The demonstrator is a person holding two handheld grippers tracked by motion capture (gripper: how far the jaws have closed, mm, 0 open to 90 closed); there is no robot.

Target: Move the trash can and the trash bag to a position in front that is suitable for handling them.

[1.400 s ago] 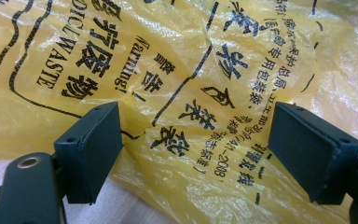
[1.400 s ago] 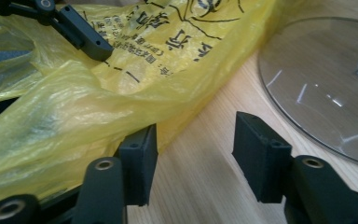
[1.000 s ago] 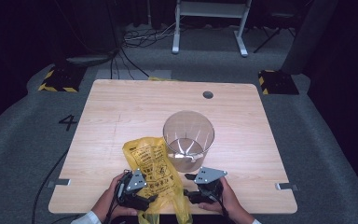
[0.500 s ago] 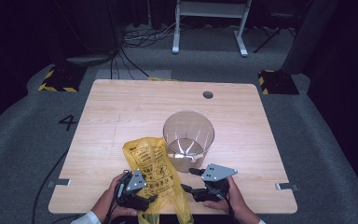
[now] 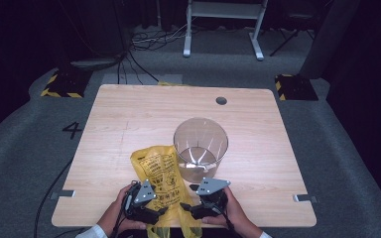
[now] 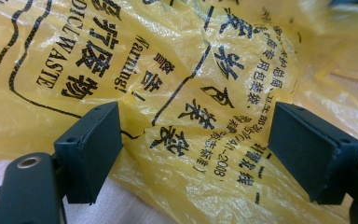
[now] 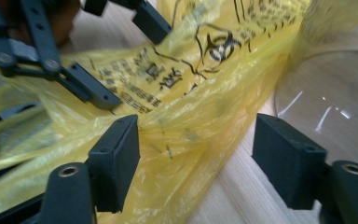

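A yellow plastic waste bag [image 5: 159, 171] with black print lies crumpled at the table's near edge, left of a clear round bin [image 5: 200, 146]. My left gripper [image 5: 159, 212] is open at the bag's near left part. In the left gripper view, the bag [image 6: 182, 93] spreads behind and between the wide-apart pads [image 6: 91, 149]. My right gripper [image 5: 186, 208] is at the bag's near right side. Its jaws have just been opening, and a fold of the bag [image 7: 191, 121] lies loose between them. The left gripper [image 7: 91, 91] shows in the right gripper view beyond that fold.
The wooden table [image 5: 129, 119] has a small round hole [image 5: 221, 100] near its far right. The clear bin [image 7: 335, 107] stands just beyond the right gripper. Grey carpet, cables and a white stand's feet lie past the table.
The right gripper swung out to the right, then came back left against the bag, with its jaws wider apart. The left gripper and the bin stayed put.
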